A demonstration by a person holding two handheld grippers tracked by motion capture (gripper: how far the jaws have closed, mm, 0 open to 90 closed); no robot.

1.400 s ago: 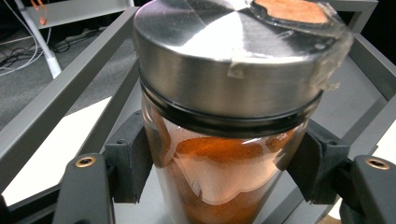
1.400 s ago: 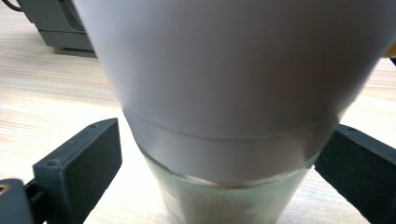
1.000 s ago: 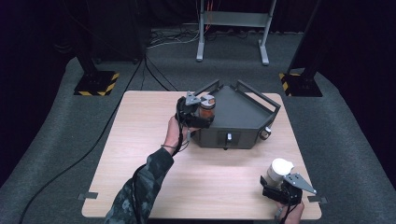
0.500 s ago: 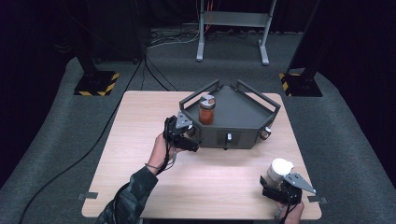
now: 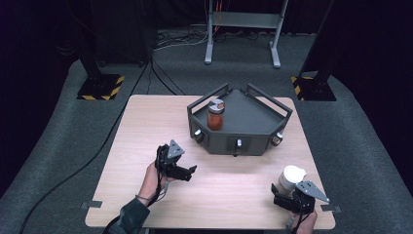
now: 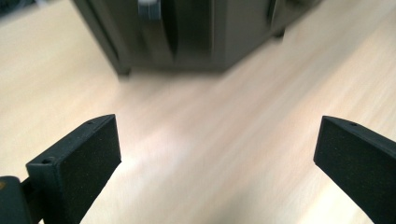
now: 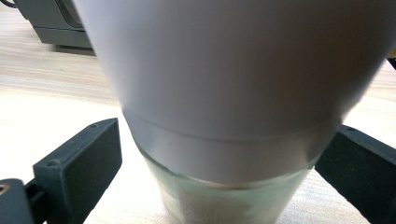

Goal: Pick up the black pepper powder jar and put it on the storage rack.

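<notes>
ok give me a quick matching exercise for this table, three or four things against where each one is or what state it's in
Things:
1. red-filled jar
2. white-lidded jar
3. left gripper
4. dark tray

Places or states:
a. between the right gripper's jaws
b. far half of the table
c. standing in the tray
d. jaws open over bare wood, holding nothing

Pairs: 1-c, 2-a, 3-d, 4-b

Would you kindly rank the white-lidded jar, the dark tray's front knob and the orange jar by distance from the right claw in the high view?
1. White-lidded jar: between the right claw's jaws, table's near right corner.
2. Front knob: on the dark tray's front wall, mid-table.
3. Orange jar: standing in the tray's left part, farthest.
</notes>
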